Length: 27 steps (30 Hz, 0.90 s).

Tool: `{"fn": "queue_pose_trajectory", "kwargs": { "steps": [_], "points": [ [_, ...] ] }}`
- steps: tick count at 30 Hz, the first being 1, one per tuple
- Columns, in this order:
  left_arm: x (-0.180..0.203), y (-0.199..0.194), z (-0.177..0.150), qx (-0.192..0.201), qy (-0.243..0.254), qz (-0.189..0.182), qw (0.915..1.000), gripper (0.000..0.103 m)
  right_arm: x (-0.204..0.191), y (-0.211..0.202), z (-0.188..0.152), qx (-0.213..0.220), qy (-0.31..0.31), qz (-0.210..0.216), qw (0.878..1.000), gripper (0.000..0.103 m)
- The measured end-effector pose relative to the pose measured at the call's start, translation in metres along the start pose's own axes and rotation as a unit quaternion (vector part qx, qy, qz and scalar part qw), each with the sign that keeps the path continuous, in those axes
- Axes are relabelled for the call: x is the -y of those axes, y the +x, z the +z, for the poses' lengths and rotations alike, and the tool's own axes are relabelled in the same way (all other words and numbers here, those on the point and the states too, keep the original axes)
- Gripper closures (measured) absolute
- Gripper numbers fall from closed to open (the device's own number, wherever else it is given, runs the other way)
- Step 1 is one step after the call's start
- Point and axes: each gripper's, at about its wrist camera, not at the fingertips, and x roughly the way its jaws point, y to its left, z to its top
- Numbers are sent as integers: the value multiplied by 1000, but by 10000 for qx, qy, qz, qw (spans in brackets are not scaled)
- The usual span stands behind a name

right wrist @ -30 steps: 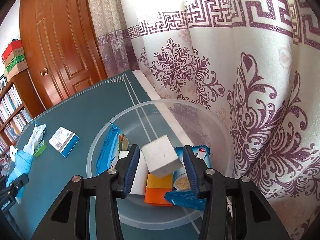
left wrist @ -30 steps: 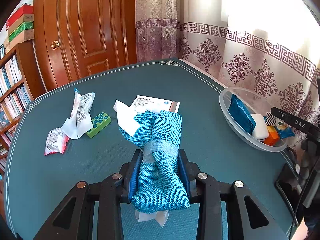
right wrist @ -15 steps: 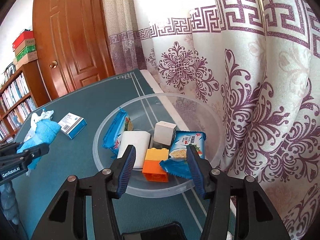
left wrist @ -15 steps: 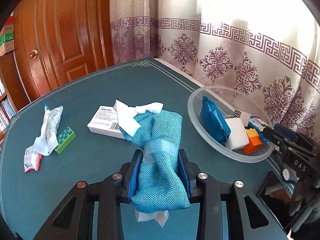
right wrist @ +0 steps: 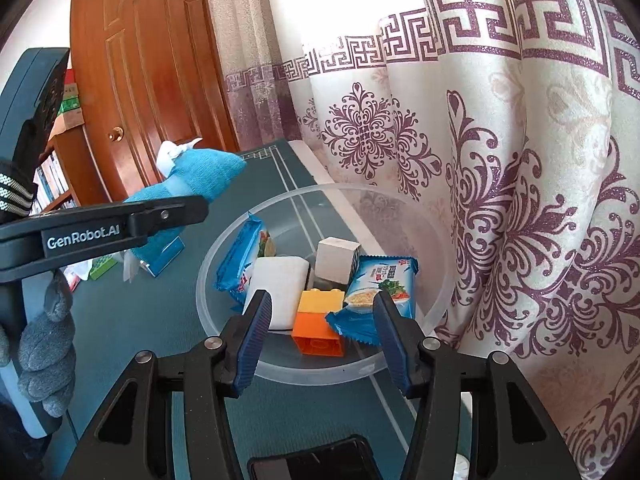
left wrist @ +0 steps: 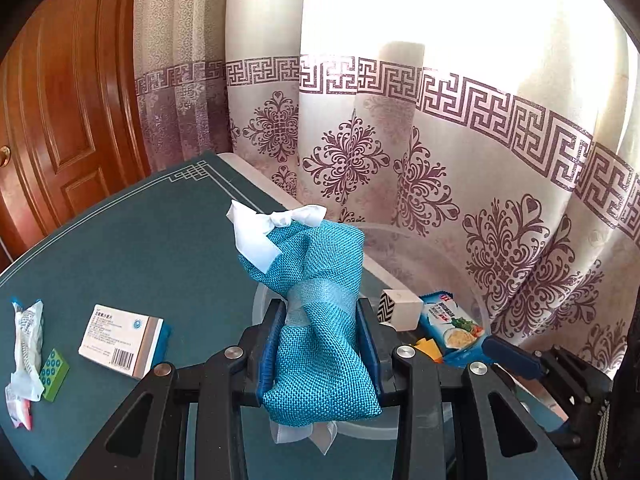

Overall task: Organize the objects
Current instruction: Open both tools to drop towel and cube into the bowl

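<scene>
- Your left gripper [left wrist: 318,334] is clamped on the teal pouch [left wrist: 316,312], carried near the clear bowl [right wrist: 434,240].
- Your right gripper [right wrist: 320,320] hangs wide open, empty.
- Next: centre over the bowl, probably lower, then release.

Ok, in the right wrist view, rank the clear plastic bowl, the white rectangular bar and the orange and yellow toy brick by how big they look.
1. Clear plastic bowl, easily largest.
2. White rectangular bar.
3. Orange and yellow toy brick, slightly smaller than the bar; they lie side by side, so nearness hardly skews this.
</scene>
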Motion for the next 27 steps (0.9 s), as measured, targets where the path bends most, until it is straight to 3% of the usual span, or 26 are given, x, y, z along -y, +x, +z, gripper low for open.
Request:
{"fn": "queue_pose_trajectory", "kwargs": {
  "steps": [5, 6, 7, 9, 21, 24, 27],
  "points": [
    [14, 23, 13, -14, 130, -212, 9997, 64, -1, 6, -3, -94, 38, 68, 9999, 49],
    [16, 28, 16, -11, 131, -240, 9996, 59, -1, 7, -3, -103, 41, 75, 9999, 49],
    [17, 32, 18, -7, 114, -251, 9996, 44, -1, 8, -4, -113, 39, 81, 9999, 49],
    [15, 35, 20, 103, 53, -208, 9997, 25, -1, 9, -4, -121, 31, 77, 9999, 49],
    [-17, 22, 5, 123, -312, 185, 9993, 20, -4, 8, -3, -84, -5, 100, 9999, 49],
    [-23, 17, 2, 129, -386, 321, 9987, 11, -7, 7, -3, -71, -35, 120, 9999, 49],
    [-26, 11, -2, 158, -399, 442, 9981, 9, -9, 5, -3, -68, -60, 148, 9998, 49]
  ]
}}
